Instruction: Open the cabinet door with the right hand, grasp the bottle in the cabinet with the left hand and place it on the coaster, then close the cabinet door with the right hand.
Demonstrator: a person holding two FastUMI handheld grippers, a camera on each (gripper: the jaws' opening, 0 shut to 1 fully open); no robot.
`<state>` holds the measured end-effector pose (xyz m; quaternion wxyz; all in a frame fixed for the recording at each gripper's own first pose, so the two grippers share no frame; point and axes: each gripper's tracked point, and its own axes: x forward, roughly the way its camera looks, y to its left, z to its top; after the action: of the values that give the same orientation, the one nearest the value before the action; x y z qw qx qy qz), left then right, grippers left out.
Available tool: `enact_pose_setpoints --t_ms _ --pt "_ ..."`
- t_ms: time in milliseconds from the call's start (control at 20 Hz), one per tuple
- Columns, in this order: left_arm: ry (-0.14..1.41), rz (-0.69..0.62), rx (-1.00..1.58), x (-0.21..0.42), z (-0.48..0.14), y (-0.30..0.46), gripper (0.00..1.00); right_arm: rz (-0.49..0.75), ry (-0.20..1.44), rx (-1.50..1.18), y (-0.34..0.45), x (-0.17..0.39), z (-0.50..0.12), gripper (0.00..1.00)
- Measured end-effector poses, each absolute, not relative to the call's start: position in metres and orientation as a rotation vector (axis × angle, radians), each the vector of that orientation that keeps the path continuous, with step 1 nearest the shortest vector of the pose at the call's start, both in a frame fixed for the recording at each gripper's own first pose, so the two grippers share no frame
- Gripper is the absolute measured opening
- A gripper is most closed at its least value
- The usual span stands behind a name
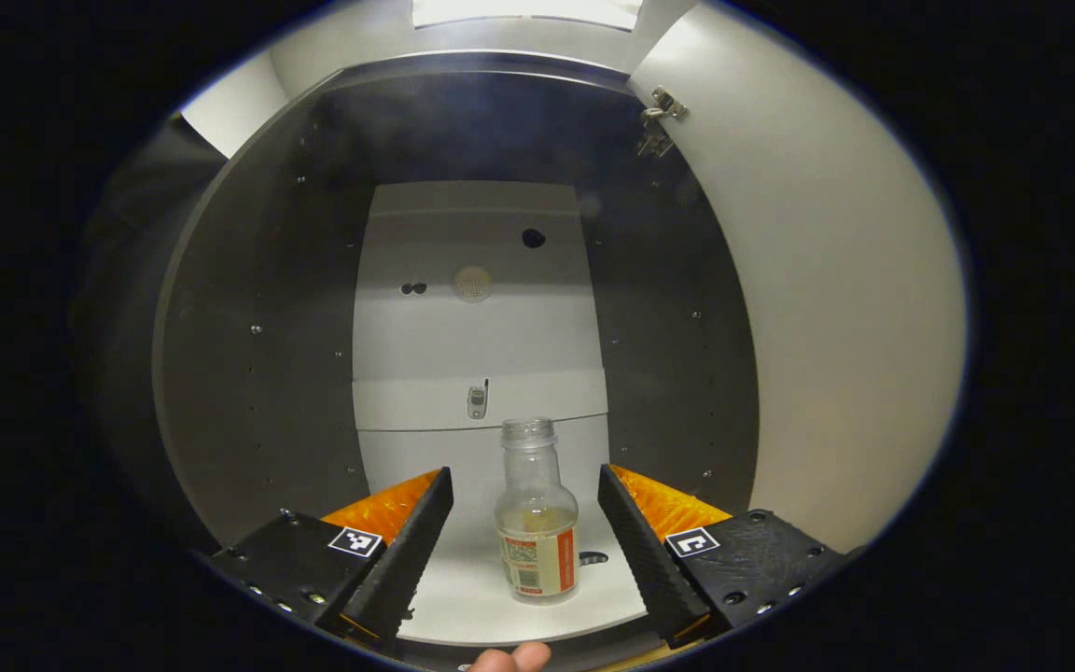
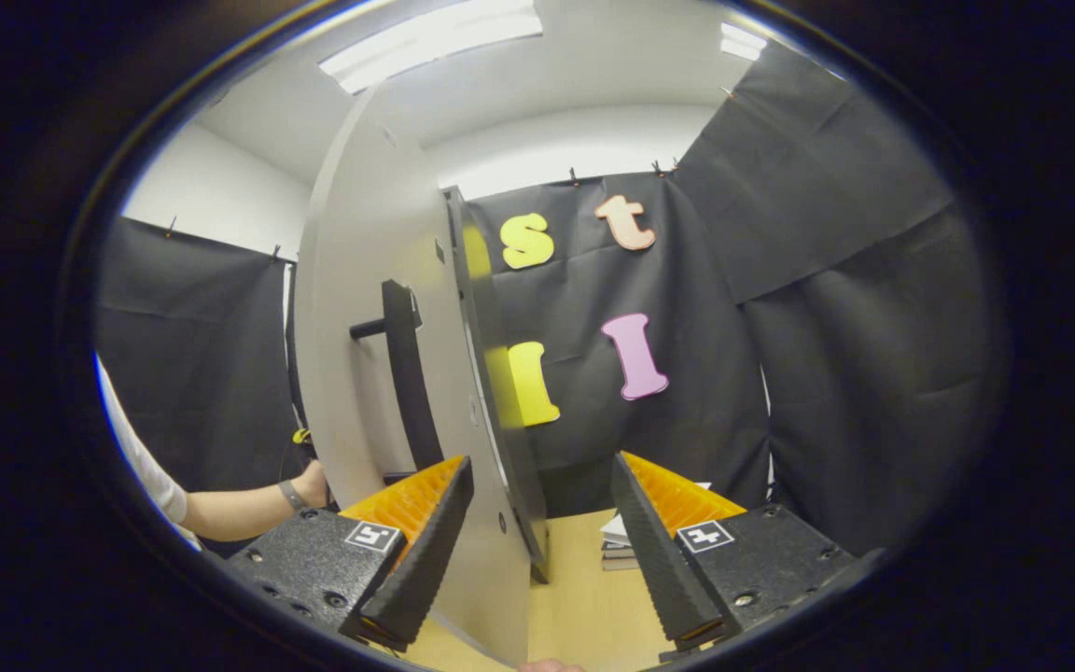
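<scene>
Looking into one big dark-walled cabinet (image 1: 248,373) with a pale back and a pale floor, door already swung wide; seen from the right gripper view as one tall white door (image 2: 360,308) standing edge-on, with one long black bar handle (image 2: 404,373) on its face; one silver hinge (image 1: 661,117) up at the top corner inside. Standing upright on the cabinet floor, one small clear plastic bottle (image 1: 536,523), no cap, a little pale liquid low inside, a paper label round its lower half. Reaching in, left gripper (image 1: 526,485) spread wide, one finger on each side of the bottle, gaps on both sides, touching nothing, holding nothing. Waiting by the door edge, right gripper (image 2: 542,481) spread wide too, door edge between its fingers but not pinched, nothing held. Off to one side there, one bare forearm with a wristband (image 2: 253,509); further down, one small stack of books (image 2: 620,546) on a light wooden tabletop (image 2: 584,607). No coaster to point at.

Could go wrong: bumping the light bottle with one finger first and tipping it; squeezing too high near the neck, then slipping; spilling through the open top if tilted; knocking the door while lifting out.
</scene>
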<state>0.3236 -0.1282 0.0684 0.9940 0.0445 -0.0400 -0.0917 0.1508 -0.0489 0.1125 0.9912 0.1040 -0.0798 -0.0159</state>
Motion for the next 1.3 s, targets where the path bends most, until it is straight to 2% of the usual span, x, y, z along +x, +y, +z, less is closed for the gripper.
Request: enact_pose_setpoints --t_ms 550,650,700,800,900,950,1000,1300 --pt "-0.032 -0.131 0.093 0.386 0.060 -0.123 0.96 -0.039 -0.162 0.203 -0.050 0.152 0.113 0.93" --pt "-0.026 -0.125 0.063 0.394 0.060 -0.121 0.90 -0.041 -0.163 0.205 -0.051 0.154 0.114 0.93" --pt "-0.019 -0.123 0.048 0.395 0.059 -0.120 0.80 -0.042 -0.165 0.201 -0.050 0.153 0.116 0.93" --pt "-0.012 -0.106 0.031 0.401 0.059 -0.116 0.76 -0.046 -0.167 0.186 -0.051 0.153 0.117 0.93" --pt "-0.002 -0.111 0.004 0.402 0.059 -0.113 0.45 -0.049 -0.166 0.180 -0.052 0.154 0.116 0.92" --pt "0.001 -0.119 -0.016 0.399 0.061 -0.113 0.46 -0.047 -0.167 0.179 -0.051 0.154 0.116 0.93" --pt "0.002 -0.125 -0.026 0.398 0.061 -0.114 0.41 -0.046 -0.167 0.182 -0.051 0.154 0.116 0.92" --pt "-0.030 -0.175 0.005 0.365 0.083 -0.116 0.41 -0.048 -0.164 0.182 -0.051 0.153 0.116 0.93"
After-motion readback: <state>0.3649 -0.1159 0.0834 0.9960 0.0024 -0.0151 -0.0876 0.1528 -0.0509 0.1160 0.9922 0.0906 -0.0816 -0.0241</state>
